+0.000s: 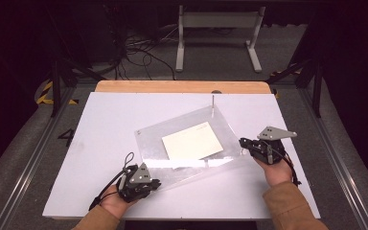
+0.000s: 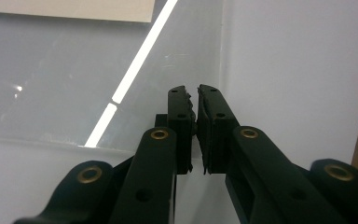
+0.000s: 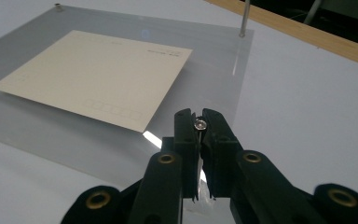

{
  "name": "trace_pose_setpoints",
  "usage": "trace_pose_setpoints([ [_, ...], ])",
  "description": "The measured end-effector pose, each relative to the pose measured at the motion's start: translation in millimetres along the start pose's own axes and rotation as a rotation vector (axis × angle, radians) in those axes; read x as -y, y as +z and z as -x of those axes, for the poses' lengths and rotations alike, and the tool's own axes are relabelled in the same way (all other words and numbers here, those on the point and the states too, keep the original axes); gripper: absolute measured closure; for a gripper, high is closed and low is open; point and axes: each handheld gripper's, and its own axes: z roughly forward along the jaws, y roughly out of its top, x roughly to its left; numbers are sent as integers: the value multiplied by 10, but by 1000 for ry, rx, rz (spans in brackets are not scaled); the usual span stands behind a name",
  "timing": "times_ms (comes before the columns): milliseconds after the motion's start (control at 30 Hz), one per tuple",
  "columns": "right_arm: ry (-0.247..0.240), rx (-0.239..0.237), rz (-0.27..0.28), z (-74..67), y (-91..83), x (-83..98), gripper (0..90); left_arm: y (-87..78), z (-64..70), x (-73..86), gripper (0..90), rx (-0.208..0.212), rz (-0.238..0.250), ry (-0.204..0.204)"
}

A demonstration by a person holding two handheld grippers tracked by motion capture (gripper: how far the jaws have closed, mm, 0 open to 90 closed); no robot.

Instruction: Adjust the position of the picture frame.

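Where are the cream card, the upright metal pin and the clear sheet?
cream card (image 1: 192, 141), high view, middle of its face.
upright metal pin (image 1: 213, 101), high view, mid shaft.
clear sheet (image 3: 214, 60), right gripper view, bare part beside the card.

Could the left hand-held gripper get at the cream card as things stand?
Probably not directly: the cream card seems to lie under the clear sheet, and the left hand-held gripper, jaws shut, sits at that sheet's near corner.
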Motion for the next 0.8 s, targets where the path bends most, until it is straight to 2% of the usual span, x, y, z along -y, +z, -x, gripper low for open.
trace_pose_setpoints([
  [200,12,47,-5,185,251,-147,843,103,1,-114,839,15,-1,7],
  [233,12,47,-5,185,251,-147,843,103,1,-114,839,15,-1,7],
  [267,32,50,-15,254,358,-154,844,129,-1,-144,839,15,-7,12],
  [300,32,50,-15,254,358,-154,844,129,-1,-144,839,15,-7,12],
  [433,72,53,-59,369,565,-103,843,180,-4,-189,840,18,-15,24],
  [467,77,49,-51,386,583,-91,843,178,-5,-192,839,18,-19,25],
  [600,90,48,-51,390,590,-76,832,180,-4,-190,840,20,-16,26],
  [700,126,37,-31,400,537,-62,731,184,1,-188,840,29,-11,23],
  [800,98,73,-14,346,385,-20,690,192,56,-208,840,45,-16,39],
])
